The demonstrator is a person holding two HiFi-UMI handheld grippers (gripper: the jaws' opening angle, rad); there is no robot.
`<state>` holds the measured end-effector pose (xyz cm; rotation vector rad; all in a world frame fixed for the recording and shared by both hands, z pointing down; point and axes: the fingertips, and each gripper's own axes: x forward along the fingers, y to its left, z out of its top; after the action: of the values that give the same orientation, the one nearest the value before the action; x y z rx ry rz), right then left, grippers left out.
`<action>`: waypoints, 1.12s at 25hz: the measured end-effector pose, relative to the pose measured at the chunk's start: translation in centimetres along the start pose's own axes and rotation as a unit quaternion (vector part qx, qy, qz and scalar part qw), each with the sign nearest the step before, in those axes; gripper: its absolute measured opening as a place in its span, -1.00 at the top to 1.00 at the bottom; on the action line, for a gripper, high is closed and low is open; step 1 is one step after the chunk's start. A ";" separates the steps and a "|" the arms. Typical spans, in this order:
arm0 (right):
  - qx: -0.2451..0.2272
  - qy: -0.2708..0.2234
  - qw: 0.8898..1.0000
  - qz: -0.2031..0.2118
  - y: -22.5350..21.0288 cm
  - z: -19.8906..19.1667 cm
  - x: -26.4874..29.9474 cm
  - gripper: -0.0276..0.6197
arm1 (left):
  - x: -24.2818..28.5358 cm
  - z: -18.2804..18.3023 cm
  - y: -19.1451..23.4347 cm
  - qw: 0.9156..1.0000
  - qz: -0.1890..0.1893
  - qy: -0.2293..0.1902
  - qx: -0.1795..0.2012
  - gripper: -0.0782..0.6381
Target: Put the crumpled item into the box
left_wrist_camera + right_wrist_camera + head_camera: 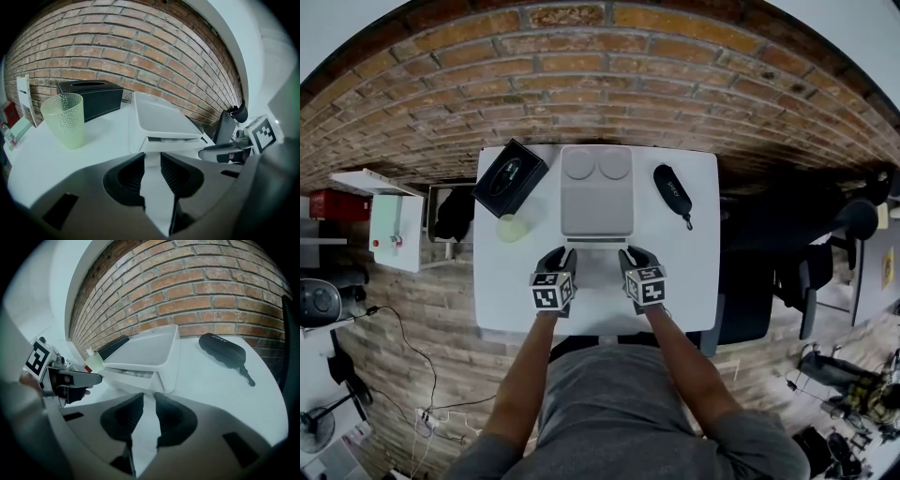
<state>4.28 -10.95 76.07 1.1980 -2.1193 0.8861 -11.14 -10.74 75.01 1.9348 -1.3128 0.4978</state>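
A shallow pale grey box [596, 202] lies at the middle of the white table [694, 281], its lid down but slightly raised at the near end. In that gap something pale and crinkled [133, 373] shows; I cannot tell what it is. My left gripper [560, 254] and right gripper [633, 253] rest side by side just in front of the box. Each is narrowly open, with only bare table between its fingers. The left gripper [152, 157] points at the box's [161, 117] near end. The right gripper [149, 399] points at the near corner of the box [145, 352].
A green plastic cup [512, 228] and a black tissue box [510, 177] stand left of the box. A black zip case [672, 192] lies to its right. A brick wall runs behind the table, with a white shelf [394, 230] on the left and a dark chair [750, 281] on the right.
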 end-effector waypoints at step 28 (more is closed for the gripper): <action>0.076 -0.010 0.997 0.011 -0.8 1.0 0.7 0.63 | 0.8 0.9 0.2 1.000 0.001 -0.003 -0.028 0.48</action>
<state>4.53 -12.41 76.16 1.2654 -2.1167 1.0668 -11.10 -11.95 74.98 1.8916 -1.3186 0.4517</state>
